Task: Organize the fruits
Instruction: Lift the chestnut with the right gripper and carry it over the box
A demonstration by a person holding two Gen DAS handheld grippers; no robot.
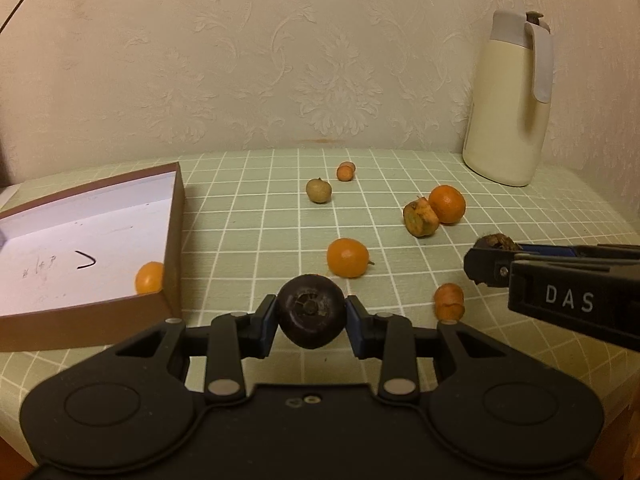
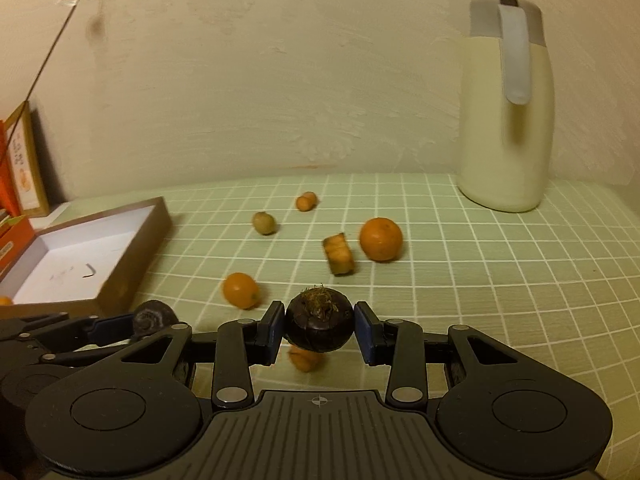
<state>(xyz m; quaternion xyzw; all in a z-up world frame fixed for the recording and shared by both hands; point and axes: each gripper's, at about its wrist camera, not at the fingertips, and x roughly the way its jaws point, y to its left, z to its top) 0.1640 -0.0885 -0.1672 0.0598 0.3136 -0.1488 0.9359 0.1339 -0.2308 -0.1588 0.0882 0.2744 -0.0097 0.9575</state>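
Left wrist view: the left tool (image 1: 311, 314) clamps a dark round fruit (image 1: 311, 316) above the desk (image 1: 240, 208), presumably bound for the open box (image 1: 174, 216) beside it, where one small orange fruit (image 1: 150, 277) already lies.

Right wrist view: the right tool (image 2: 319, 326) grips another dark fruit (image 2: 319, 322), its tufted end upward; loose oranges (image 2: 380, 239) lie well apart beyond.

A cream thermos jug (image 1: 508, 96) with a grey lid and handle stands upright far ahead and right of the gripper, against the patterned wallpaper (image 1: 280, 60). Under everything lies a green checked tablecloth (image 1: 260, 208). 1 framed orange picture (image 2: 24, 160) leans far left.
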